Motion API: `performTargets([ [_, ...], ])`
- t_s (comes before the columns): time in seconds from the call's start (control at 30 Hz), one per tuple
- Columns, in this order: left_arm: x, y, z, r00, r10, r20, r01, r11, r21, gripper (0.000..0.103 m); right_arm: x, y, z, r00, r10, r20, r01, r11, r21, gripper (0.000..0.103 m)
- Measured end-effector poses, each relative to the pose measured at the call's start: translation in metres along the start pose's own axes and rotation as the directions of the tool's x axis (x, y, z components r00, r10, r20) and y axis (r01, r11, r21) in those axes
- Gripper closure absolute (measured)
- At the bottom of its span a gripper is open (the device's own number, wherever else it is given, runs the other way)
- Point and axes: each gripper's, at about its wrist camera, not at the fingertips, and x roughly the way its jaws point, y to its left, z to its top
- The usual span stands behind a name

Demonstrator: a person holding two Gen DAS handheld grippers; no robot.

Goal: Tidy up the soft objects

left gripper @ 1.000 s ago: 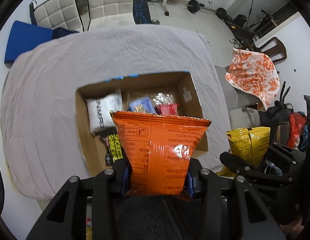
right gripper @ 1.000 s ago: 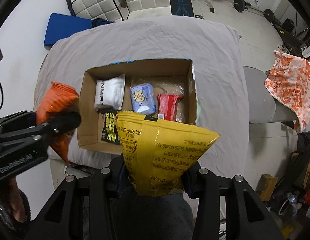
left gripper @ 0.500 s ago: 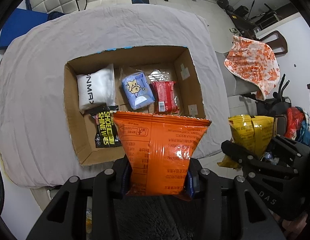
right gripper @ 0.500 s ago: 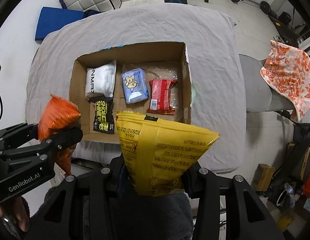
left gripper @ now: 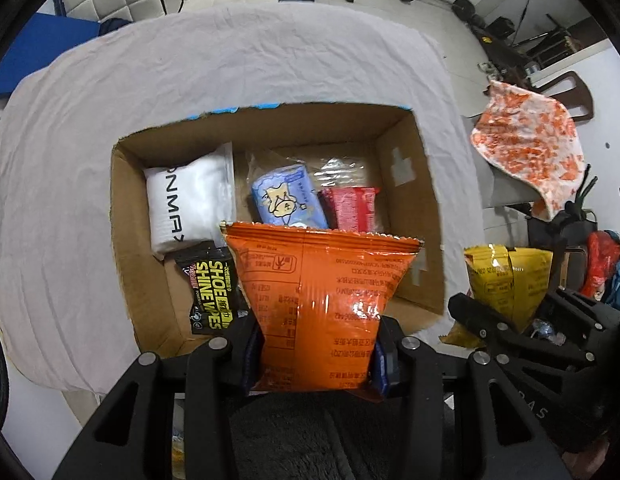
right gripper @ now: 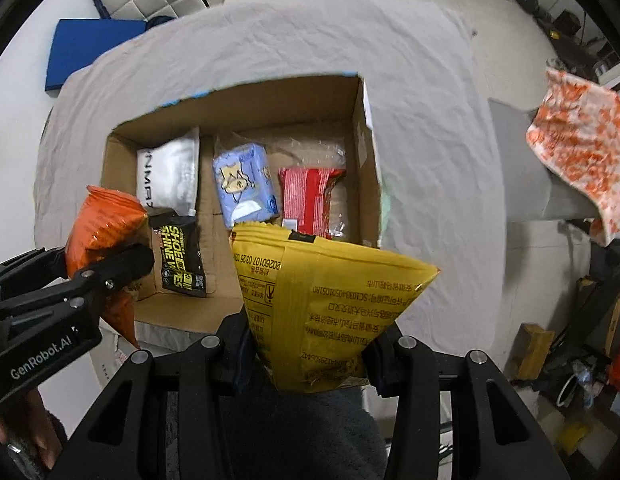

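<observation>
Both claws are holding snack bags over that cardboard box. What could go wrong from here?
The orange bag and yellow bag are pinched only near their bottom ends, so either might slip out. The cardboard box already holds four packs; a dropped bag could land on the shoe wipes. The two grippers hang close together and could bump.

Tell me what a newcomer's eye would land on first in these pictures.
Two bright snack bags fill the foreground: an orange bag clamped in the left tongs and a yellow bag clamped in the right tongs. Behind them, an open cardboard box sits on a grey-sheeted surface, holding a white pouch, a blue pack, a red packet and black shoe wipes.
</observation>
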Motion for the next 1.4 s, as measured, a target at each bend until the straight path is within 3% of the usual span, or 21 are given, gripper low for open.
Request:
performTargets([
  [0.2,0.019,0.005,0.006,0.999,-0.001,-0.051,0.0,1.0,-0.024,0.063,0.033,-0.003,0.008,0.998,0.026,-0.052,-0.025,1.0,0.008,0.055],
  [0.3,0.03,0.006,0.006,0.997,0.003,-0.08,-0.006,0.999,-0.033,0.062,0.047,-0.005,0.01,0.997,0.019,-0.075,-0.018,1.0,0.012,0.044],
  [0.37,0.037,0.008,0.005,0.995,0.004,-0.1,-0.008,0.999,-0.048,0.06,0.051,-0.005,0.011,0.997,0.019,-0.08,-0.018,1.0,0.01,0.032],
  [0.5,0.046,0.013,0.003,0.992,-0.002,-0.125,-0.007,0.997,-0.073,0.053,0.053,-0.007,0.012,0.996,0.021,-0.085,-0.02,1.0,0.012,0.03],
  [0.57,0.045,0.014,0.002,0.993,-0.003,-0.121,-0.006,0.997,-0.077,0.05,0.051,-0.007,0.011,0.997,0.015,-0.078,-0.014,1.0,0.01,0.025],
  [0.7,0.034,0.014,0.001,0.995,0.001,-0.095,-0.008,0.997,-0.075,0.042,0.042,-0.008,0.008,0.998,0.009,-0.065,-0.009,1.0,0.007,0.022],
  [0.8,0.026,0.013,0.001,0.998,0.009,-0.068,-0.013,0.998,-0.067,0.035,0.036,-0.007,0.005,0.999,-0.007,-0.051,0.006,1.0,-0.004,0.009],
  [0.93,0.014,0.007,-0.002,0.999,0.025,-0.03,-0.026,0.999,-0.046,0.032,0.027,-0.007,0.003,0.999,-0.014,-0.035,0.014,1.0,-0.002,0.008],
  [1.0,0.008,0.004,-0.003,0.999,0.034,-0.014,-0.034,0.999,-0.042,0.017,0.02,-0.006,0.001,1.0,-0.02,-0.024,0.02,1.0,0.002,0.008],
  [1.03,0.005,0.003,-0.003,0.999,0.04,-0.007,-0.04,0.998,-0.04,0.015,0.017,-0.005,0.0,1.0,-0.023,-0.019,0.023,1.0,0.001,0.008],
  [1.17,-0.016,-0.003,-0.006,0.996,0.085,0.039,-0.084,0.996,-0.027,0.013,-0.002,-0.004,-0.005,1.0,-0.02,0.01,0.02,1.0,0.01,0.001],
  [1.4,-0.064,-0.001,-0.018,0.985,0.126,0.122,-0.117,0.99,-0.074,0.013,-0.054,0.005,-0.022,0.997,-0.002,0.081,0.001,1.0,0.005,0.001],
])
